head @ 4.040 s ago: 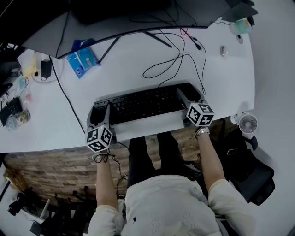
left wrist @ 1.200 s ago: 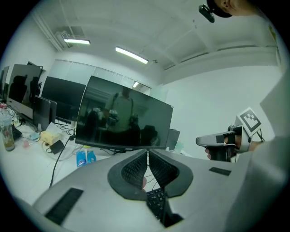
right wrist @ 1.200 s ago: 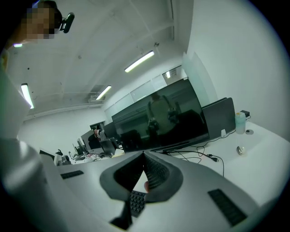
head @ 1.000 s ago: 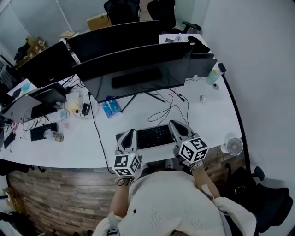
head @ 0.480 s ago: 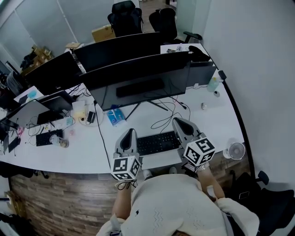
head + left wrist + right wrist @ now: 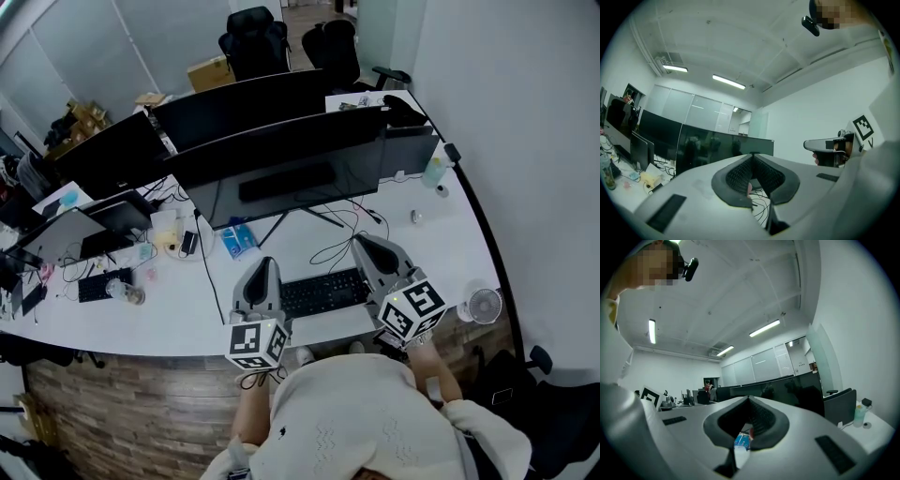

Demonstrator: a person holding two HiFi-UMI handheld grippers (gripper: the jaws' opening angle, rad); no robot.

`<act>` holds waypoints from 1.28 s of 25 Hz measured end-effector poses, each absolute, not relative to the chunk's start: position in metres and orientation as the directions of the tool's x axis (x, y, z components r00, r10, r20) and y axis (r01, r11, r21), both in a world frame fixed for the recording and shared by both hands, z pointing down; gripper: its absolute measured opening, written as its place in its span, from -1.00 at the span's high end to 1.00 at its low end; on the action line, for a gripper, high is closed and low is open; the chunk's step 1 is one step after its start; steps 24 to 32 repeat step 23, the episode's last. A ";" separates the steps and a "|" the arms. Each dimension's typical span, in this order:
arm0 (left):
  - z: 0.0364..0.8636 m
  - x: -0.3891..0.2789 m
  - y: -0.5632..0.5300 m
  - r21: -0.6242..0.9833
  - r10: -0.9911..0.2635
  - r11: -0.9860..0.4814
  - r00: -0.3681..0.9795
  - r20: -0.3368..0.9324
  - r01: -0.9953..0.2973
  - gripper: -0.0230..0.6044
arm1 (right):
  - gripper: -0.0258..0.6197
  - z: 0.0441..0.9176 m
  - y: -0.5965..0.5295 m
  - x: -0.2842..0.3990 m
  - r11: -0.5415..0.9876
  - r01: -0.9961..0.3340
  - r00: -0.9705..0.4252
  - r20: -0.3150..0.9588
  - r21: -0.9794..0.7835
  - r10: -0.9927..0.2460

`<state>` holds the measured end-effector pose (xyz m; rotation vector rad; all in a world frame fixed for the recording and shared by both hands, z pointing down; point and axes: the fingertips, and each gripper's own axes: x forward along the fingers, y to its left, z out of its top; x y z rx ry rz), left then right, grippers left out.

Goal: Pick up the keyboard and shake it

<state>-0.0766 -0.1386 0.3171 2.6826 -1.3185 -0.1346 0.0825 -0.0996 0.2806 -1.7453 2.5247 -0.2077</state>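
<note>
The left gripper point(image 6: 265, 267) points level above the front edge of the counter point(image 6: 159, 305). Its jaws are fully together, with nothing between them, and its inner side bears against the left end of the keyboard point(image 6: 323, 292). The keyboard is held clear of the counter, clamped between both grippers. The right gripper point(image 6: 368, 244), jaws likewise together and empty, bears against the keyboard's right end. A fan point(image 6: 484, 306) stands farther right.

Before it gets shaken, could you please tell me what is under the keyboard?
The keyboard is held up over the white desk. Bare desk shows around it, with black cables beyond its far edge; the patch directly beneath is covered by the keyboard itself.
</note>
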 end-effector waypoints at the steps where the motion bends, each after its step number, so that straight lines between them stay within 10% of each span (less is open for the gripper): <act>1: 0.316 -0.076 -0.138 0.170 -0.792 -0.603 0.610 -0.016 -0.779 0.86 | 0.92 0.280 -0.099 0.083 0.349 -0.925 -0.356 0.020 -0.149 -0.934; 32: 0.318 -0.072 -0.128 0.173 -0.798 -0.594 0.603 -0.007 -0.785 0.86 | 0.92 0.283 -0.095 0.078 0.387 -0.909 -0.394 0.012 -0.157 -0.919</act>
